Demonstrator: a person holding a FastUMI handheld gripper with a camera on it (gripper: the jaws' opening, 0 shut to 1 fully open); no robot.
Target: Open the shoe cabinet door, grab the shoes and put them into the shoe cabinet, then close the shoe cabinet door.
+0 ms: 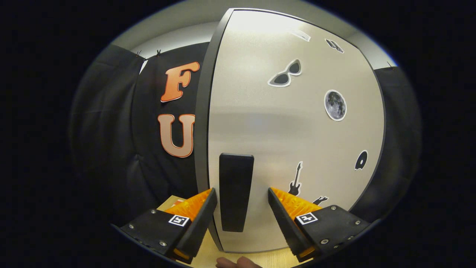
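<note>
Black booth cloth behind, pale wooden floor below. Shoe cabinet door (297,130) shut, stickered, close ahead. Dark handle (235,191) upright between the parted fingers of the gripper (241,194), untouched. Best squeezed square on the handle, then pulled outward steadily.

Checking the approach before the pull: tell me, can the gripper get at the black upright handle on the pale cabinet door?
Probably yes: the black upright handle stands between the open gripper's fingers, nothing blocking it.

Door handle between the fingers

The handle (235,191) sits on the door (293,141), between the gripper's (241,197) spread fingers; stickers (335,105) lie beyond.
</note>
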